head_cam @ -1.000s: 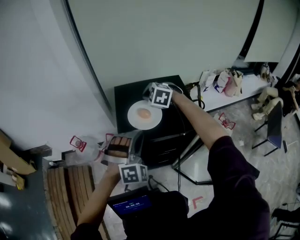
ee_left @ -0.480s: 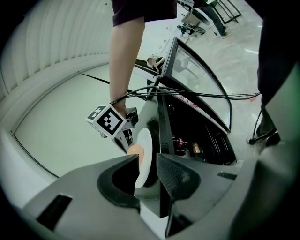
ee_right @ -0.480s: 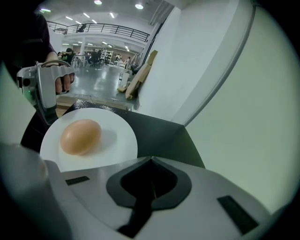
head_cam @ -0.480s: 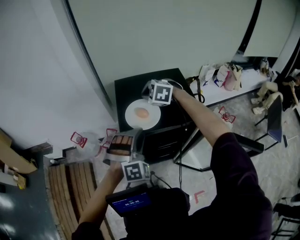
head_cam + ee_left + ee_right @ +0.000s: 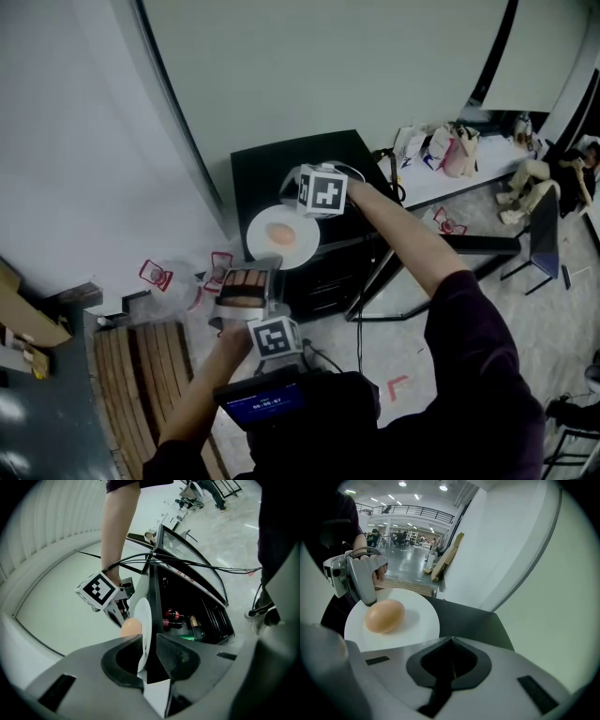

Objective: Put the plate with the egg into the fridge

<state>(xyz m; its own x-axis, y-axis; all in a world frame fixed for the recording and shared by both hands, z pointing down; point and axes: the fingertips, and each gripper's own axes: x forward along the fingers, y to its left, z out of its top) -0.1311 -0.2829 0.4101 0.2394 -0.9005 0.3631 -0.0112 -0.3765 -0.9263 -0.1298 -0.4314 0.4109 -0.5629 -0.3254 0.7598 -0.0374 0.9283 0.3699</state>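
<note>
A white plate (image 5: 292, 247) carrying a brown egg (image 5: 279, 233) hangs level over the front edge of the black mini fridge (image 5: 281, 164). My right gripper (image 5: 300, 210) is shut on the plate's far right rim. In the right gripper view the plate (image 5: 415, 620) and the egg (image 5: 384, 616) lie left of the shut right gripper (image 5: 452, 657). My left gripper (image 5: 266, 266) is at the near rim. In the left gripper view the plate (image 5: 144, 618) stands edge-on between the parted jaws of the left gripper (image 5: 149, 648), with a gap on the right side. The egg (image 5: 130, 627) shows behind it.
The fridge door (image 5: 469, 246) stands open to the right, and bottles (image 5: 176, 617) lie inside. A wooden pallet (image 5: 141, 375) and red-and-white items (image 5: 155, 275) are on the floor at left. A white table with bags (image 5: 450, 150) and a chair (image 5: 544, 244) are at right.
The plate with the egg has shifted a little forward toward the fridge's front edge. My left gripper has come up to its near rim and now has the rim between its jaws.
</note>
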